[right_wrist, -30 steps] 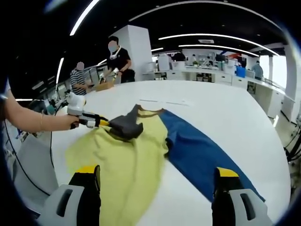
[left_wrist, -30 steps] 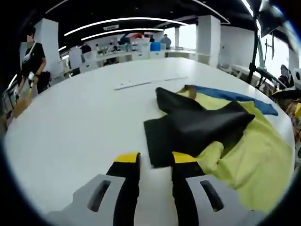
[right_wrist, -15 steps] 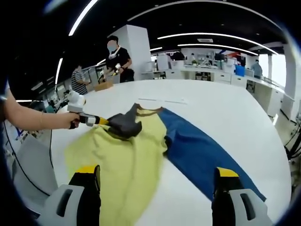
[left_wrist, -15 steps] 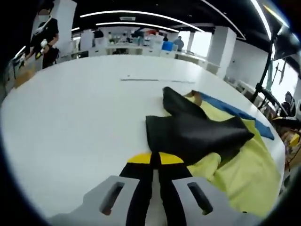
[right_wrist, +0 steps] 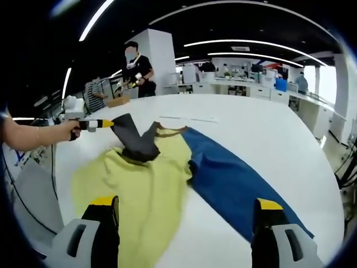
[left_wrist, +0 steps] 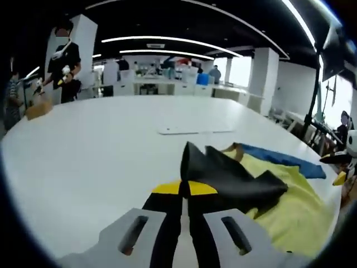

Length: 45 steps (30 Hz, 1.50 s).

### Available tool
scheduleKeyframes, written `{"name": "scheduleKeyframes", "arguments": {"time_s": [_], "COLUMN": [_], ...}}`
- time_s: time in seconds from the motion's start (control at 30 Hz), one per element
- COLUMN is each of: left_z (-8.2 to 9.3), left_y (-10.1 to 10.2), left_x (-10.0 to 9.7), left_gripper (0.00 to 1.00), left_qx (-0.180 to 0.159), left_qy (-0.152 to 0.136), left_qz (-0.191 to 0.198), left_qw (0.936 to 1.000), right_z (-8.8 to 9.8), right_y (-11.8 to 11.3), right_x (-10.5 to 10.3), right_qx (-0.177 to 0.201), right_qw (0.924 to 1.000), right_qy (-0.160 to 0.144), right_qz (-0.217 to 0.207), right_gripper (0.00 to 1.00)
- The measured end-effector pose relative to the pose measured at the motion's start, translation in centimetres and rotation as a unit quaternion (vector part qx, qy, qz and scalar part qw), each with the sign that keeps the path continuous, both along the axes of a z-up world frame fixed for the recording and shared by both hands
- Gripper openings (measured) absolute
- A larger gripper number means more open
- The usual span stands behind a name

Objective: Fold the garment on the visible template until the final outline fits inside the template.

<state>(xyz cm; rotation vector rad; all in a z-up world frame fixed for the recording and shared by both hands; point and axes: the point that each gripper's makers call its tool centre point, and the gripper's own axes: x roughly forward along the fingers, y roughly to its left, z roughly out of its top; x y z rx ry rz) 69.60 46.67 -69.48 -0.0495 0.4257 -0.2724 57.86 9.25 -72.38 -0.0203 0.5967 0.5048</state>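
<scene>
A yellow garment (right_wrist: 145, 184) with a blue half (right_wrist: 234, 184) and a black sleeve (right_wrist: 134, 139) lies on the white table (right_wrist: 268, 134). In the right gripper view, a hand at the left holds my left gripper (right_wrist: 95, 124), which is shut on the sleeve's edge and has lifted it off the yellow cloth. In the left gripper view, the left gripper (left_wrist: 184, 188) is pinched shut on the black sleeve (left_wrist: 228, 176), with yellow cloth (left_wrist: 290, 209) and blue cloth (left_wrist: 279, 159) beyond. My right gripper (right_wrist: 186, 204) hangs wide open above the garment's near hem, holding nothing.
A thin white strip (right_wrist: 192, 118) lies flat on the table beyond the collar. People (right_wrist: 134, 67) stand at the far left side by a cardboard box (left_wrist: 36, 109). Desks and pillars line the back of the room. Bare table stretches to the right of the blue cloth.
My left gripper shut on the edge of the black sleeve, then rose and drew it up and leftward off the yellow cloth. My right gripper has stayed open and still.
</scene>
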Motion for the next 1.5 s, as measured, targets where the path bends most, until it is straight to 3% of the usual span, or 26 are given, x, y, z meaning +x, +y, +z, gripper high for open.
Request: {"name": "scheduleKeyframes", "arguments": {"time_s": [0.3, 0.5, 0.6, 0.73, 1.1, 1.5], "left_z": [2.5, 2.8, 2.9, 2.9, 1.2, -0.1], "left_y": [3.4, 5.8, 7.6, 8.9, 13.5, 17.8], "left_x": [-0.5, -1.2, -1.5, -1.9, -3.8, -6.1], "left_gripper": [0.0, 0.0, 0.0, 0.0, 0.0, 0.0], "left_qx": [0.007, 0.043, 0.091, 0.075, 0.093, 0.081], "left_qy": [-0.023, -0.027, -0.032, -0.03, -0.007, 0.013], "left_qz": [0.023, 0.028, 0.036, 0.052, 0.11, 0.181], "left_qw": [0.9994, 0.9983, 0.9947, 0.9954, 0.9896, 0.98], "right_z": [0.3, 0.0, 0.0, -0.3, -1.0, -1.3], "right_y": [-0.9, -1.7, -2.6, -4.1, -7.2, -7.1], "right_x": [0.1, -0.1, 0.1, 0.3, 0.2, -0.1], "right_qx": [0.004, -0.004, -0.024, -0.032, -0.042, -0.034], "right_qw": [0.9998, 0.9996, 0.999, 0.9978, 0.9933, 0.9936], "right_qy": [-0.001, 0.005, -0.001, 0.002, 0.013, 0.019], "right_qz": [-0.018, -0.028, -0.038, -0.058, -0.107, -0.106], "right_gripper": [0.99, 0.99, 0.97, 0.96, 0.94, 0.95]}}
